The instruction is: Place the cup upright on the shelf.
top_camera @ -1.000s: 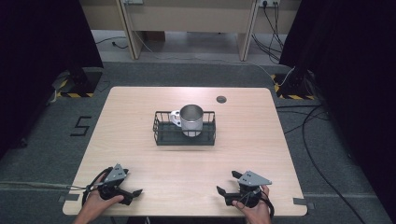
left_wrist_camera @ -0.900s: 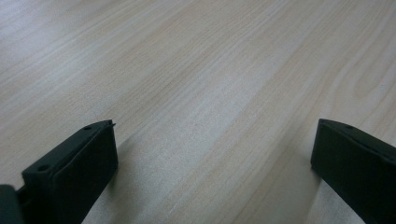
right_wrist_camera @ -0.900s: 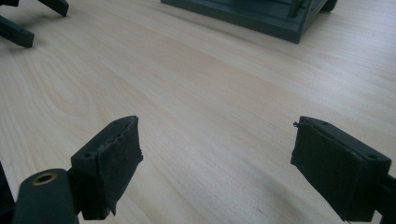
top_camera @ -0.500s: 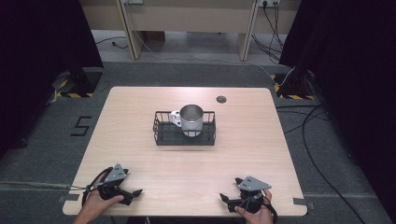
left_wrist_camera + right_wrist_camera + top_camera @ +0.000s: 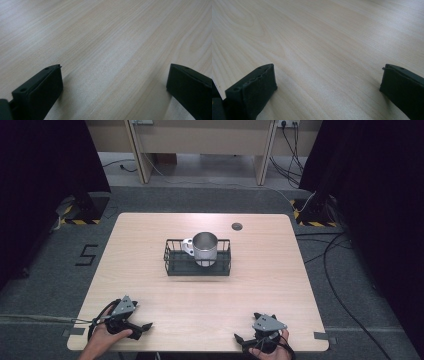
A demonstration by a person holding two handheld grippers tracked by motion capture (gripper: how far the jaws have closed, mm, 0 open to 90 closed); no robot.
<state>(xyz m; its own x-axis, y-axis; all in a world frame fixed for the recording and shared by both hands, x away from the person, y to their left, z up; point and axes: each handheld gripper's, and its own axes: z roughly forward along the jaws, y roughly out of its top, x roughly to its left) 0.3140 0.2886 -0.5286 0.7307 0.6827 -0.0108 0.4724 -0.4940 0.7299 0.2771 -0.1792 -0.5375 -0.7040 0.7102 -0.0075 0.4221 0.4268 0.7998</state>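
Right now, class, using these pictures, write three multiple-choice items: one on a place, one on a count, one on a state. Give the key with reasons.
1. Where does the metal mug stand?
A. Inside the black wire basket
B. On bare wood by the near edge
C. Between the two grippers

2. How many mugs are on the table?
A. Three
B. One
C. Two

3. How do the jaws of the left gripper and right gripper stand?
A. Both shut
B. One shut on the mug
C. Both open, holding nothing

Key: 1 A, the basket's walls surround the mug in the high view. 2 B, just one mug is visible. 3 C, each gripper view shows its jaws wide apart over bare wood.
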